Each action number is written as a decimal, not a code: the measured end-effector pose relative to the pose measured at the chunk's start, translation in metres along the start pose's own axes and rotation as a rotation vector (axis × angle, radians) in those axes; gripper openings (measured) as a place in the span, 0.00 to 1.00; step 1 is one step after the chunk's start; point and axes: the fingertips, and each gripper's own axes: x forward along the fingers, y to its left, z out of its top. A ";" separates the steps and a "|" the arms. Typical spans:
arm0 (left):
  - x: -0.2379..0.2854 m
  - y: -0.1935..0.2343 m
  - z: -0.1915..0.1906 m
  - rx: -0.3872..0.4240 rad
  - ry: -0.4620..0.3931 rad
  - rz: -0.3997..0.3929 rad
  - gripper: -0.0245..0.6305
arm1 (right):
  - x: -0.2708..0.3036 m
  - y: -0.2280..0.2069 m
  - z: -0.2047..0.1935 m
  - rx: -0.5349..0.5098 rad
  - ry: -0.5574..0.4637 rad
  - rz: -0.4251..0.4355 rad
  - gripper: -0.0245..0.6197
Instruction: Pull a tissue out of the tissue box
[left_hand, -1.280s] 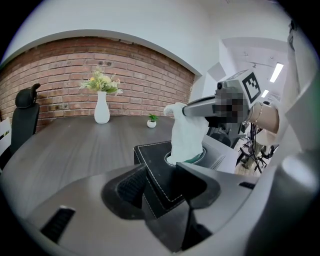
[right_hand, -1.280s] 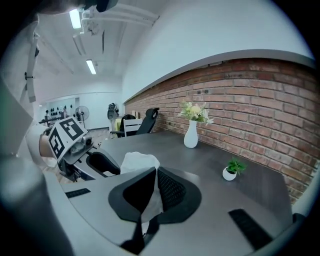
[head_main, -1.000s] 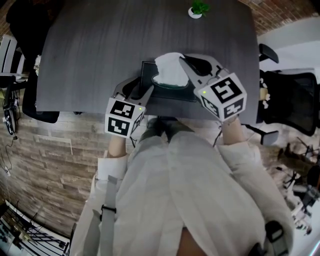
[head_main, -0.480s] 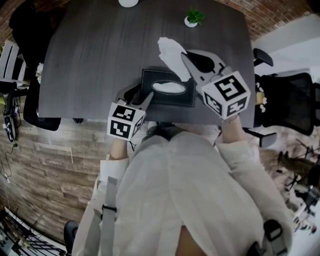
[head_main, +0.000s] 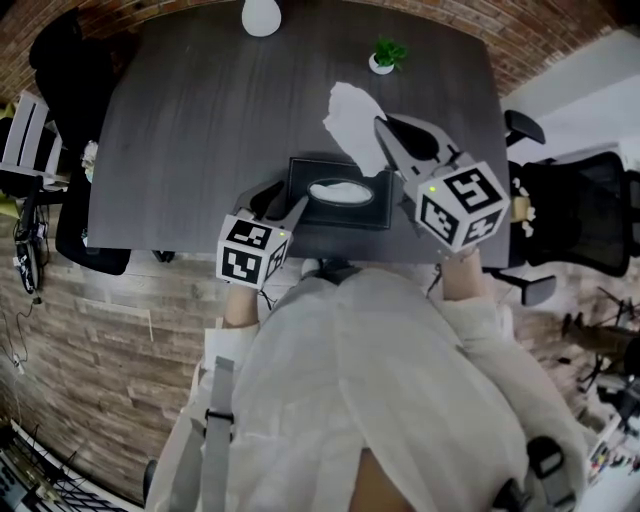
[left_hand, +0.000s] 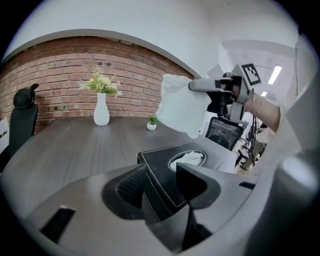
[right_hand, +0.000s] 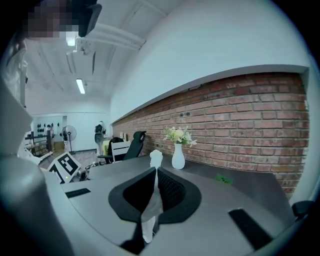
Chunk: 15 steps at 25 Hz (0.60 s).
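Gripper R (head_main: 383, 125) pinches tissue (head_main: 350, 112) over box (head_main: 340, 213) — L gripper (head_main: 284, 204) clamps box corner; vase (head_main: 260, 15) beyond.

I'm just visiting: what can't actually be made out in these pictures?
Tissues left in the tissue box: head view shows only the top sheet through the opening; the lid hides the rest.
Most of the pulled tissue: right gripper view, hidden between the right gripper's shut jaws.
Vase top: head view, cut off by the upper edge.

The tabletop (head_main: 180, 130) lay open at left; the tissue box (head_main: 340, 205) stood lower centre, a vase (head_main: 260, 15) and plant (head_main: 384, 56) at top.
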 end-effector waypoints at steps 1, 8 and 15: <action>-0.002 0.002 0.005 -0.012 -0.014 -0.005 0.32 | -0.003 -0.001 0.001 0.025 -0.010 -0.004 0.05; -0.022 0.009 0.071 -0.050 -0.180 -0.051 0.32 | -0.015 -0.009 0.012 0.128 -0.088 -0.032 0.05; -0.036 0.002 0.130 0.004 -0.319 -0.046 0.32 | -0.028 -0.003 0.028 0.196 -0.202 -0.024 0.05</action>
